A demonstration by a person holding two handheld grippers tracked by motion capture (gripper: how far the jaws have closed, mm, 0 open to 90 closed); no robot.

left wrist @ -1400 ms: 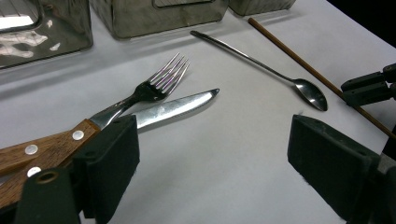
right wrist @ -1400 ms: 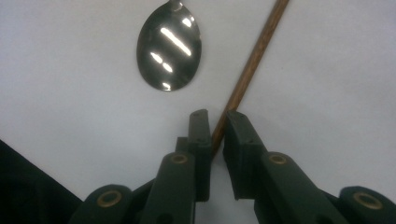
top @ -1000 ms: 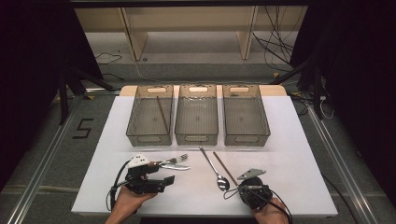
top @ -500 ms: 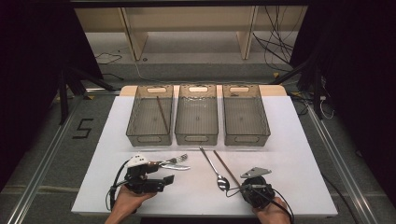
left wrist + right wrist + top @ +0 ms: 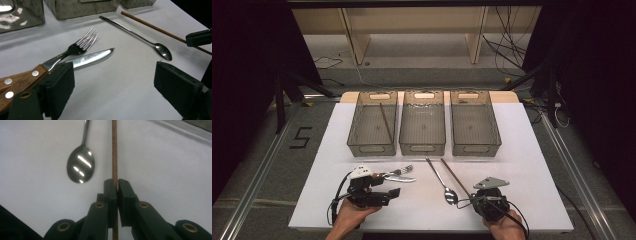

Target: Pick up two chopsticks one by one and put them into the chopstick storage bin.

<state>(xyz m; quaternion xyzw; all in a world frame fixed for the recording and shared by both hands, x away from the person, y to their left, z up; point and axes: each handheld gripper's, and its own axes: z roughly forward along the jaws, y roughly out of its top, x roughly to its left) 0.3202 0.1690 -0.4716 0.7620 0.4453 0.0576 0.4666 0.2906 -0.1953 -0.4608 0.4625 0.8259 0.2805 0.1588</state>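
My right gripper (image 5: 116,183) is shut on a thin brown chopstick (image 5: 114,150), which runs straight up from between its jaws. A steel spoon (image 5: 80,166) lies just left of it. In the high view the right gripper (image 5: 473,199) sits near the table's front edge, holding the chopstick (image 5: 454,175) at its near end. My left gripper (image 5: 113,80) stands open above the bare white table, with nothing between its jaws. A fork (image 5: 82,42) and a knife (image 5: 92,57), both with wooden handles, lie beside its left jaw. In the high view the left gripper (image 5: 389,189) is at the front left.
Three clear grey bins (image 5: 373,125) (image 5: 422,122) (image 5: 474,122) stand in a row across the middle of the white table (image 5: 537,165). Another chopstick (image 5: 385,122) lies in the left bin. The spoon (image 5: 442,182) lies between the two grippers.
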